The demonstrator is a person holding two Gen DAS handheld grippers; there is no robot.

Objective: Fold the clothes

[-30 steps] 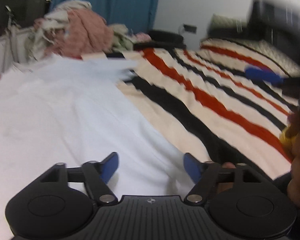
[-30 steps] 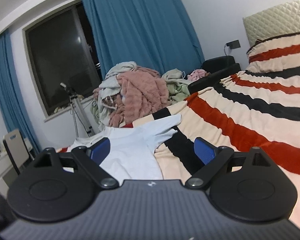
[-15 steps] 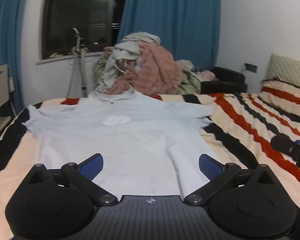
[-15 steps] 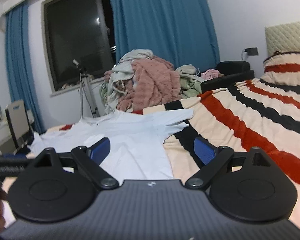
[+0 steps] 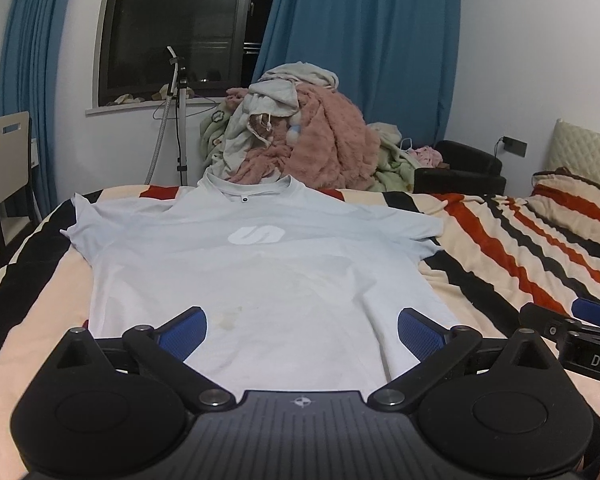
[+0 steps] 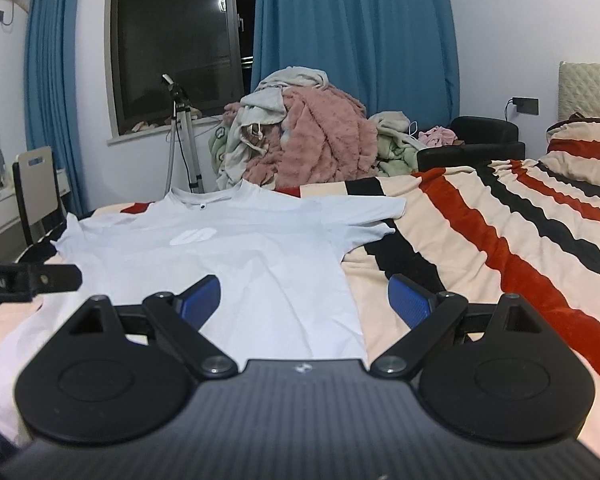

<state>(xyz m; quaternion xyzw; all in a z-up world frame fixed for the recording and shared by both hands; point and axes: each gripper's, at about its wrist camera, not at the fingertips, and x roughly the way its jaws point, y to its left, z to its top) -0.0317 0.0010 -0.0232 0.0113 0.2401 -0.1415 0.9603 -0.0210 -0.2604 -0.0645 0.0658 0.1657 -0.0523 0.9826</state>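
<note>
Both views have swung since a second ago: my left camera, then skimming low and blurred across the fabric toward the bed's right side, now looks squarely up the pale blue t-shirt (image 5: 268, 276) from its hem end, and the right view has levelled to match. The shirt lies face up and spread flat on the striped blanket (image 5: 512, 248), collar at the far edge, both sleeves out, white logo (image 5: 256, 235) on the chest; a faint yellowish stain shows near the hem. Left tool (image 5: 302, 330) is wide, nothing between its pads, poised above the hem. Right tool (image 6: 305, 300) is also wide and empty, straddling the shirt's right side edge near the hem. Each tool's tip shows at the margin of the other's view, so they sit side by side. Laundry pile (image 5: 300, 132) beyond the bed is untouched. Judgement: spreading looks finished and no fold has been made; I'm lined up to start folding, probably with a grip on the hem corners or a side edge.
</note>
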